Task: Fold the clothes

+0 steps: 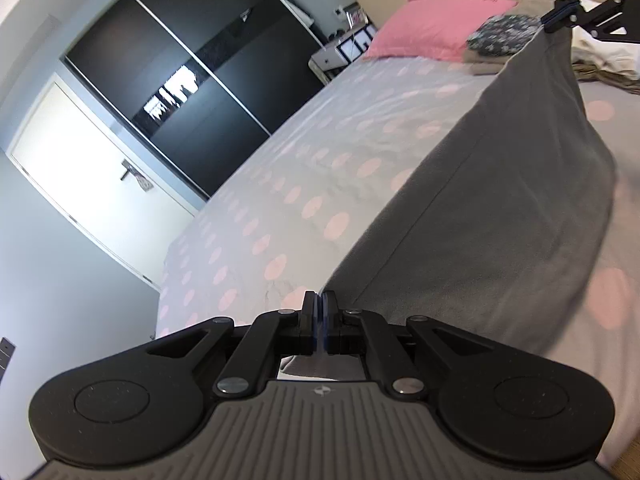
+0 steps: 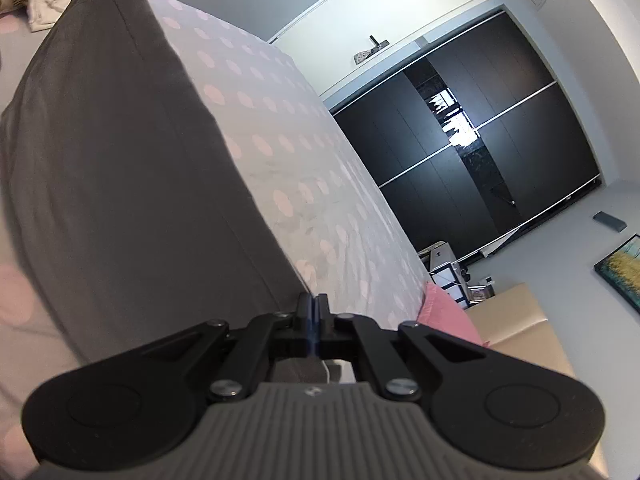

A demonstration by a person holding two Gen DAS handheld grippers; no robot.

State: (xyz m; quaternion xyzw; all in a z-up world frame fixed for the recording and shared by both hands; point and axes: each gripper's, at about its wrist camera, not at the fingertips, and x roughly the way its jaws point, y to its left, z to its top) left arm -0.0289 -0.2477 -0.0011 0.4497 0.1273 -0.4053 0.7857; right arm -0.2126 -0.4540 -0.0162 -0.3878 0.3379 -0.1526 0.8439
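left gripper [image 1: 320, 300] pinches grey garment [image 1: 500, 184] | right-wrist view only: painting [image 2: 622, 272]

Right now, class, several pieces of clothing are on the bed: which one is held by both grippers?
The plain dark grey garment, stretched taut between the left gripper and the right gripper. The patterned dark piece and the cream pile lie untouched near the pink pillow.

Polka-dot bed [image 1: 320, 152], pink pillow [image 1: 432, 28], black sliding wardrobe [image 1: 180, 80], white door [image 1: 84, 168], maybe a landscape painting [image 2: 622, 272].
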